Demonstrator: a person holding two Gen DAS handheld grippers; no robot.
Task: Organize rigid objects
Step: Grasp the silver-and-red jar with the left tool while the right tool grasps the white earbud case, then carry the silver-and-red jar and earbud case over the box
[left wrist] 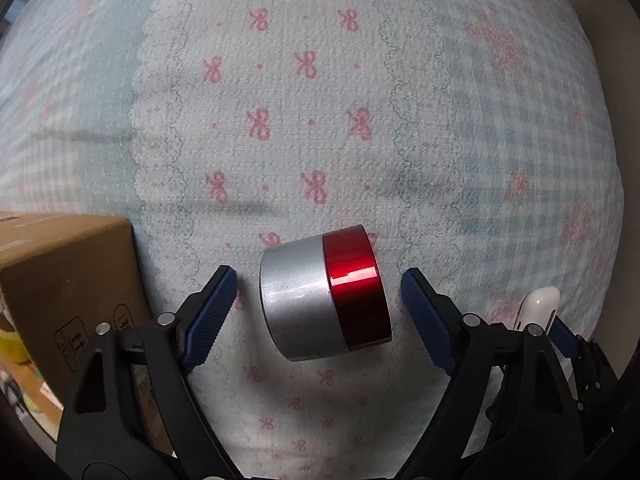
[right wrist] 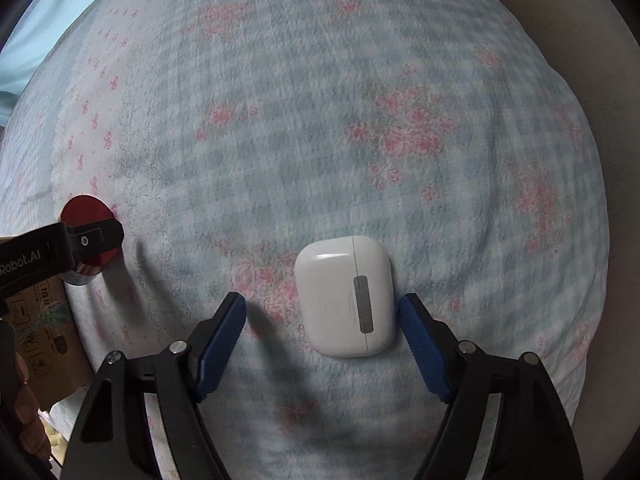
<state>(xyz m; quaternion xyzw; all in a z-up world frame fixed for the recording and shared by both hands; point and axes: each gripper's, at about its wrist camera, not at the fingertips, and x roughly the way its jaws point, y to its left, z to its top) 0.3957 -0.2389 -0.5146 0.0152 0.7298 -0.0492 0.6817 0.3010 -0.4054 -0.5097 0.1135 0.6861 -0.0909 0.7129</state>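
A round jar point(left wrist: 324, 292) with a silver body and a glossy red lid lies on its side on the bedspread. My left gripper point(left wrist: 319, 278) points down over it, open, its blue pads on either side with a gap at each. A white earbud case point(right wrist: 344, 296) lies flat between the pads of my right gripper point(right wrist: 322, 302), which is open; the right pad sits close against the case's edge and the left pad stands well apart. The jar's red lid point(right wrist: 86, 210) also shows at the left of the right wrist view, partly hidden behind the left gripper's black body.
A cardboard box point(left wrist: 68, 280) stands at the left edge of the bed, close to the left finger. The soft blue-checked bedspread point(left wrist: 320, 100) with pink bows spreads out ahead. A person's hand point(right wrist: 24, 392) shows at the lower left of the right wrist view.
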